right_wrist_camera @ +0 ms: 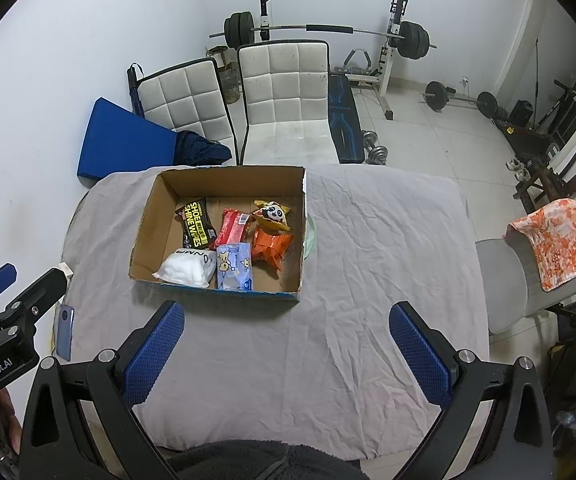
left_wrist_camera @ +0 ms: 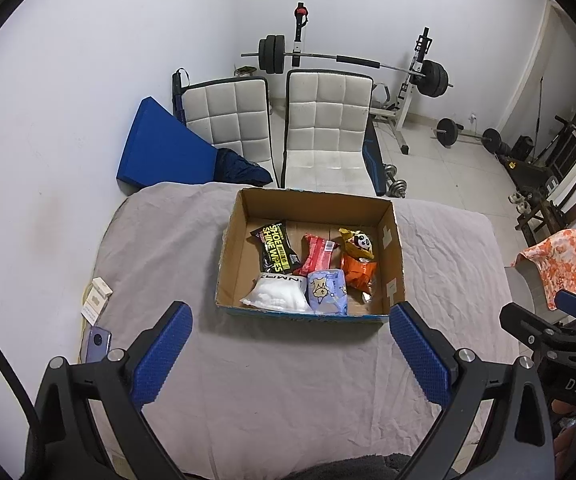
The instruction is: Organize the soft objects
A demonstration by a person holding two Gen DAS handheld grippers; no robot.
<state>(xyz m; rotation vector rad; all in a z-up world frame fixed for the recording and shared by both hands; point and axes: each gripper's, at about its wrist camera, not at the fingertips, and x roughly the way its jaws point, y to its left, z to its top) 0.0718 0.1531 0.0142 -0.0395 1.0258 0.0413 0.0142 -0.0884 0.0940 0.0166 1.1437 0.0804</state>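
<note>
1. Left tongs (left_wrist_camera: pixel 290 322) sit at the bottom of the frame, spread wide, gripping nothing.
2. The cardboard box (left_wrist_camera: pixel 232 248) is mid-frame on the grey-sheeted desk (left_wrist_camera: pixel 272 376), with shoe wipes (left_wrist_camera: pixel 276 250), white pack (left_wrist_camera: pixel 274 296), red pack (left_wrist_camera: pixel 316 254), blue pack (left_wrist_camera: pixel 328 290) and orange bag (left_wrist_camera: pixel 358 272) all inside.
3. Right tongs (right_wrist_camera: pixel 286 318) also wide apart, empty, lower centre of their frame.

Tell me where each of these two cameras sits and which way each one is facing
Left wrist view: on the left gripper, looking forward and down at the cardboard box straight ahead; own open blue fingers, the right gripper at right edge.
Right wrist view: on the right gripper, same direction, box left of centre; own open fingers, the left gripper at left edge.
Shared: box, grey cloth, white chairs, barbell rack.
</note>
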